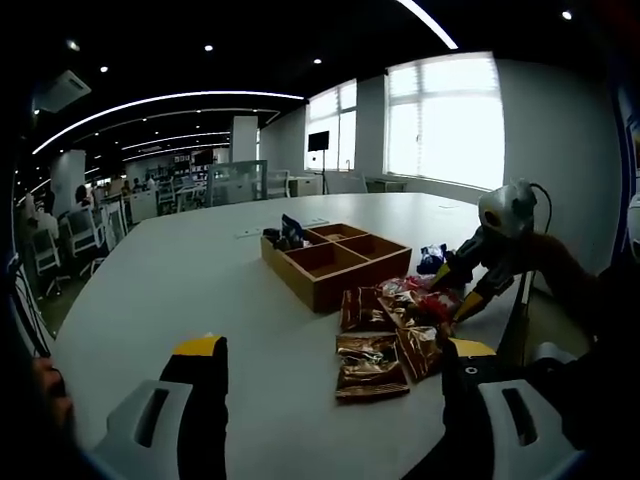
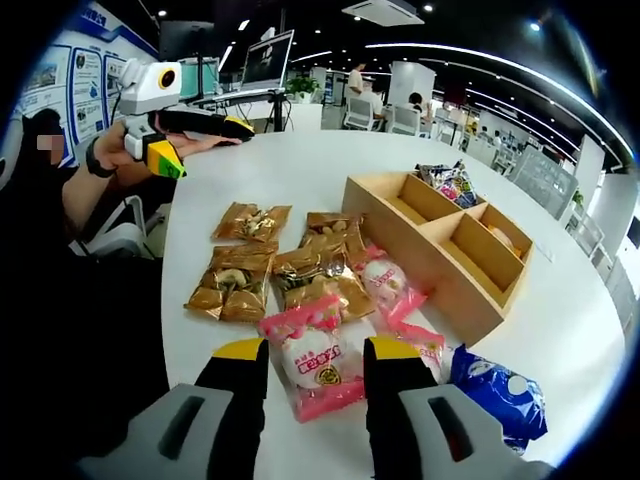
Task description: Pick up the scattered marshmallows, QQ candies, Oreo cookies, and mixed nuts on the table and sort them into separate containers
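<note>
Pink marshmallow packet point(image 2: 312, 362) sits between right gripper point(image 2: 315, 372) jaws, seemingly ungripped

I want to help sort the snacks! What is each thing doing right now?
Right gripper: open, jaws on either side of the pink packet.
Left gripper: open, holding nothing, above the table.
Pink packet: flat on the table, sealed.
Gold packets: lying flat, unsorted.
Blue packet: lying near the table edge.
Wooden box: some packets in the far compartment.

Beyond the white table point(image 1: 200, 290), bright windows point(image 1: 440, 120) fill the wall, with office chairs point(image 1: 85, 235) and ceiling light strips point(image 1: 160, 100) farther off.
</note>
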Demonstrator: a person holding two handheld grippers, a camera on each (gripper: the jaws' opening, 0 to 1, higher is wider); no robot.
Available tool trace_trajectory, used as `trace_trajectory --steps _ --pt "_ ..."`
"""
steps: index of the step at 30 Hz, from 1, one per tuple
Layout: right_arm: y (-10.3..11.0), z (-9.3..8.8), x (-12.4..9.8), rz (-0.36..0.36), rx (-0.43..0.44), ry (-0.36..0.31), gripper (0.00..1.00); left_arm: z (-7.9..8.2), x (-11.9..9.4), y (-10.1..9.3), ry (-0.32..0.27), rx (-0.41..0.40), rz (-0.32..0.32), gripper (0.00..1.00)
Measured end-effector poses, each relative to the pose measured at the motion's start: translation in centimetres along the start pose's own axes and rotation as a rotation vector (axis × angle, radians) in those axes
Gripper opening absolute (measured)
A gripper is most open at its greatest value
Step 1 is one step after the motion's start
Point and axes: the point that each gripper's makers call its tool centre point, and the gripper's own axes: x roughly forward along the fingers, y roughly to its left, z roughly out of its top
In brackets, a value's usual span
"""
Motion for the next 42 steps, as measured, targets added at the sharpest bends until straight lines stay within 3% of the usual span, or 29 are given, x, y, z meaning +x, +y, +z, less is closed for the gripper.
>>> trace_trajectory --steps 20,42 --pt "-0.19 -0.33 0.17 0.003 0.011 -0.019 0.19 -0.01 0.06 -0.10 0.007 0.008 0.001 0.90" --pt "-0.26 -0.20 -0.03 -0.011 -0.002 -0.029 0.13 -0.22 -0.05 -0.05 0.009 0.007 0.001 0.89"
